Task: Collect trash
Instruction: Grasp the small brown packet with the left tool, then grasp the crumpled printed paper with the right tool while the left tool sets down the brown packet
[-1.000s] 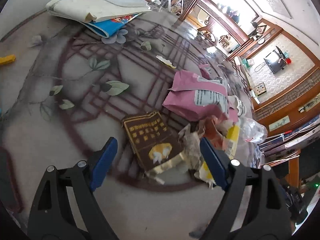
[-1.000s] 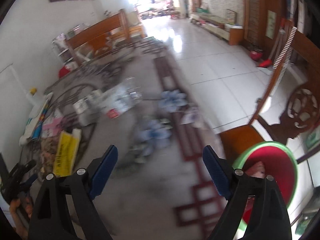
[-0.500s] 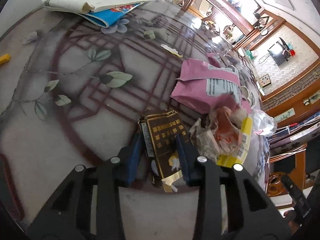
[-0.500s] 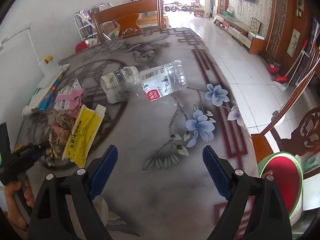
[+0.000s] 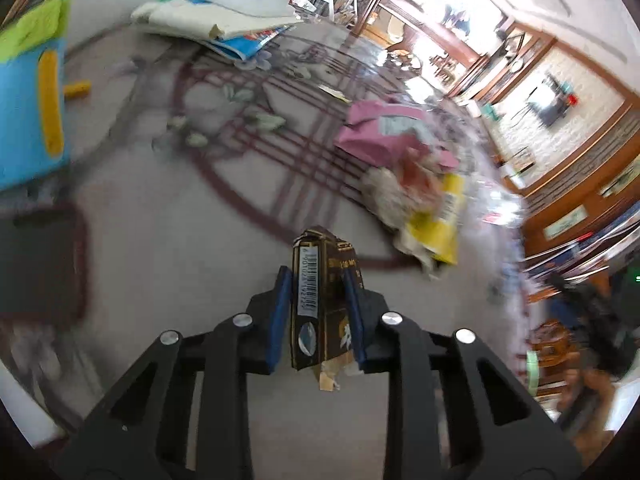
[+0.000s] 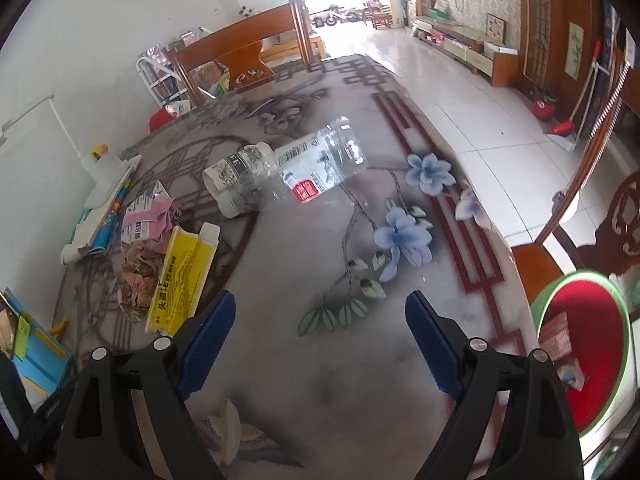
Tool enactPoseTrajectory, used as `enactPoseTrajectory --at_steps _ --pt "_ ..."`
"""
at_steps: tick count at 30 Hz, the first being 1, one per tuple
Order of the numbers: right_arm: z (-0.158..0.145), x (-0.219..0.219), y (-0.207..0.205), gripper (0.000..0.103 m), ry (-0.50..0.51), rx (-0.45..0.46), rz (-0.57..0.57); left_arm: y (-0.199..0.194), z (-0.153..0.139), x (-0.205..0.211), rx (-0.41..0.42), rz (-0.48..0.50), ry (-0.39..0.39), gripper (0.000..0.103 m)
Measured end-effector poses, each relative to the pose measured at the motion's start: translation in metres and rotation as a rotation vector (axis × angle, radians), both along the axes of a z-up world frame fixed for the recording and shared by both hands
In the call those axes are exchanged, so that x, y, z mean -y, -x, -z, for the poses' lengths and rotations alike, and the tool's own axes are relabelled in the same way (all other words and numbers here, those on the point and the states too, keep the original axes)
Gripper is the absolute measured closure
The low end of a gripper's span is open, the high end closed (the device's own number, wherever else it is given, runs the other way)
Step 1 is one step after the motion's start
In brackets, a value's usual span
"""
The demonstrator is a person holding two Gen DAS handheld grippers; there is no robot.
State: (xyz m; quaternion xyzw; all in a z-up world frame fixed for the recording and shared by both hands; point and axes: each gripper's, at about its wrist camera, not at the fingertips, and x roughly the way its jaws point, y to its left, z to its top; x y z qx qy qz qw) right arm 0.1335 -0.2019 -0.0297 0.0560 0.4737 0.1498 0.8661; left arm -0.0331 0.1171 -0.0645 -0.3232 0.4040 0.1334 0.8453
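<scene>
Now my left gripper (image 5: 318, 312) has just closed on the flattened brown-and-gold carton (image 5: 322, 300); I'd squeeze firmly and carry it level toward the red green-rimmed bin (image 6: 584, 344), right gripper (image 6: 320, 344) wide, empty.

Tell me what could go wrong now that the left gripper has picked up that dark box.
The left gripper has just closed on the crushed dark box, whose torn flap hangs loose, so it may slip. The red bin sits beyond the table edge, so a drop could land on the floor.
</scene>
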Motion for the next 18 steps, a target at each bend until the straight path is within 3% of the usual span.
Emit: enactPoseTrajectory --at_steps 4,6,9,10,12,18 --pt "0.001 0.000 0.012 0.019 -0.057 -0.022 0.006 0.013 -0.031 0.020 0.032 0.058 -0.029 0.077" --pt "0.001 -0.007 0.015 0.018 -0.046 -0.013 -0.014 0.018 -0.044 0.020 0.071 0.076 0.002 0.077" --pt "0.001 -0.017 0.020 0.018 -0.034 0.005 -0.044 0.021 -0.052 0.023 0.098 0.072 -0.124 0.077" --pt "-0.001 -0.021 0.023 0.018 -0.039 0.020 -0.063 0.019 -0.047 0.020 0.085 0.069 -0.120 0.077" --pt "-0.003 -0.028 0.025 0.018 -0.035 0.045 -0.088 0.017 -0.034 0.011 0.090 0.070 0.009 0.077" --pt "-0.011 -0.066 0.033 0.018 -0.109 0.077 -0.212 0.009 -0.013 0.005 0.063 0.076 0.092 0.077"
